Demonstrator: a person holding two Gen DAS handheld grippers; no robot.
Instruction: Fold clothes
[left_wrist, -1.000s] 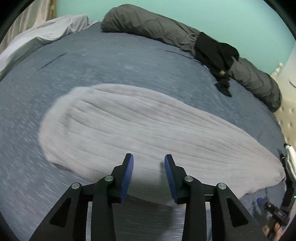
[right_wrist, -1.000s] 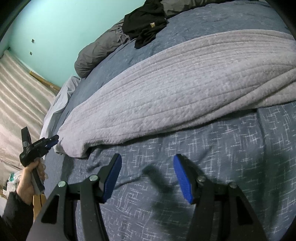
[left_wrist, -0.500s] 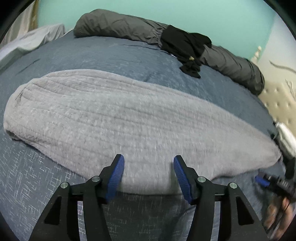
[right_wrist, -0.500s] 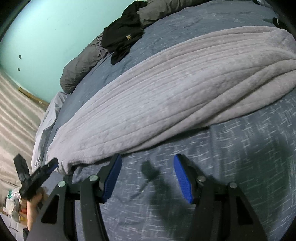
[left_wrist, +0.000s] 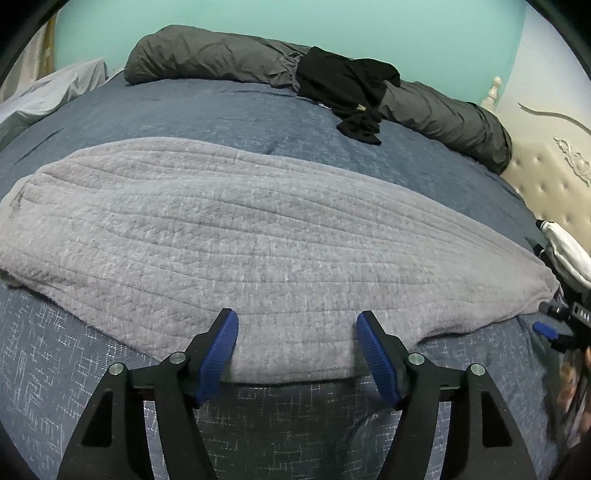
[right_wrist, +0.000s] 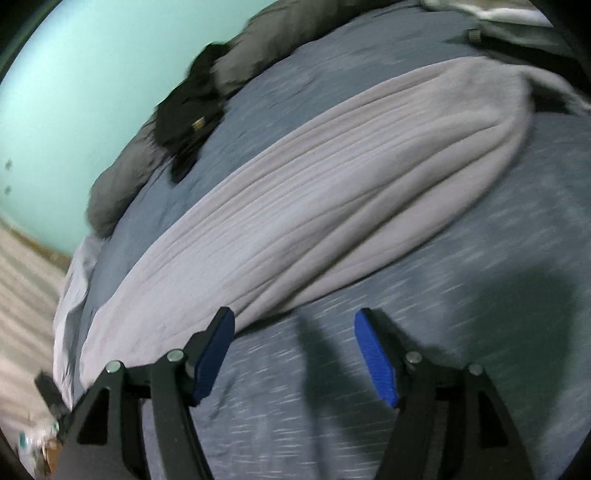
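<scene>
Both jaws stand wide apart and hold nothing. Seen from the left wrist, the left gripper (left_wrist: 297, 345), black-armed with blue ribbed pads (left_wrist: 218, 354), hangs just above the near edge of a long, pale grey, ribbed fleece garment (left_wrist: 258, 240), whose hem falls between the two fingers without touching either. That garment lies flat and stretched crosswise over a blue-grey woven bedspread (left_wrist: 258, 122), one rounded end at the left of the view and the other tapering off to the right. Beyond it, along the far side of the bed, runs a rolled dark grey duvet (left_wrist: 207, 55), and a crumpled black piece of clothing (left_wrist: 347, 85) is draped over its middle and spills onto the bedspread. A cream tufted headboard (left_wrist: 546, 184) shows at the right edge, a turquoise wall (left_wrist: 332, 22) behind. Low on the right, blurred, the right gripper (left_wrist: 557, 328) sits near the garment's tapered end.

From the right wrist the picture is smeared by motion. The right gripper (right_wrist: 295, 349) is spread open over bare bedspread (right_wrist: 480, 258); its left pad (right_wrist: 214, 354) sits near the edge of the fleece garment (right_wrist: 332, 192), which runs diagonally up to the right. The black clothing (right_wrist: 188, 122) rests on the grey duvet (right_wrist: 118, 184) against the turquoise wall (right_wrist: 74, 92).
</scene>
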